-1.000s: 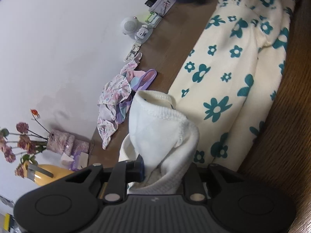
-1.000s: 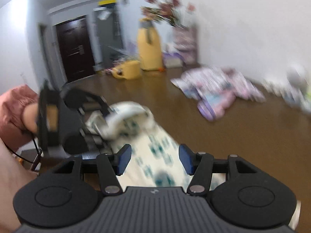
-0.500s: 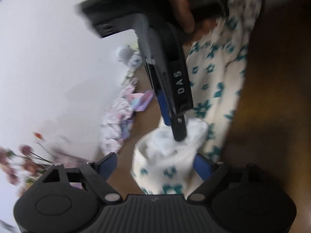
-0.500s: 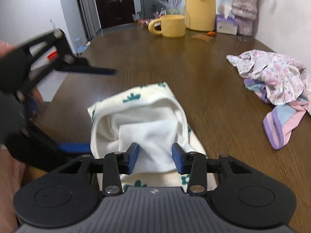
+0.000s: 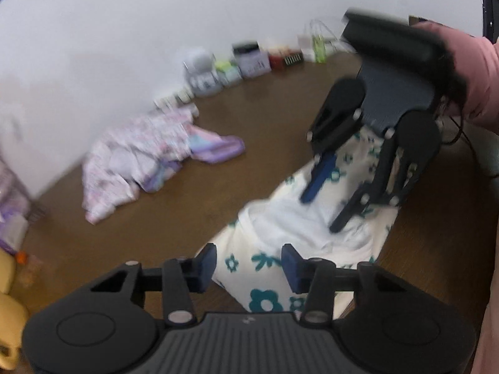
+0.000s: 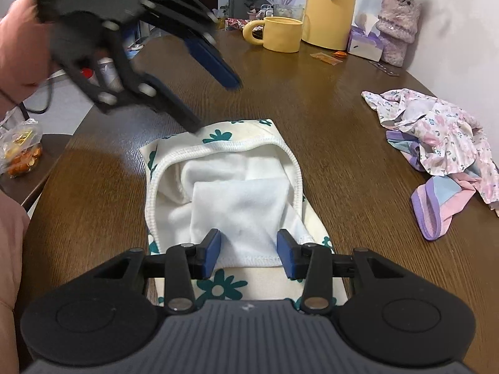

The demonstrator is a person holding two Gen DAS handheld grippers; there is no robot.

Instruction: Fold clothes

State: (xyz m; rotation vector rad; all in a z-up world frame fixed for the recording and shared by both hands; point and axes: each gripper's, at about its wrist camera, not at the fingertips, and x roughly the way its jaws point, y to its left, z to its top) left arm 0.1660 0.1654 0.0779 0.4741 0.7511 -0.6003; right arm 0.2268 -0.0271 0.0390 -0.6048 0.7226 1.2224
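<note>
A cream garment with teal flowers [image 6: 218, 137] lies folded on the brown table [image 6: 343, 124], its white lining [image 6: 237, 199] turned up. My right gripper [image 6: 248, 249] is open, low over the near end, with the lining's hem between its blue pads. From the left wrist view the same garment [image 5: 265, 243] lies just ahead of my open left gripper [image 5: 248, 263], and the right gripper [image 5: 327, 205] hangs over its far part. In the right wrist view the left gripper [image 6: 213, 104] is blurred, open, one fingertip near the garment's far left corner.
A pink floral garment [image 6: 436, 134] and a purple-pink one [image 6: 443, 199] lie crumpled at the right. A yellow mug [image 6: 282, 34], yellow jug [image 6: 330, 9], tissue box [image 6: 365, 42] and vase [image 6: 397, 28] stand at the far end. Small jars [image 5: 243, 62] line the wall. The table edge [image 6: 56, 155] runs on the left.
My left gripper, shut on the garment's white fold a second ago, has let go, opened and drawn back. The right gripper came down over the fold and now holds still.
</note>
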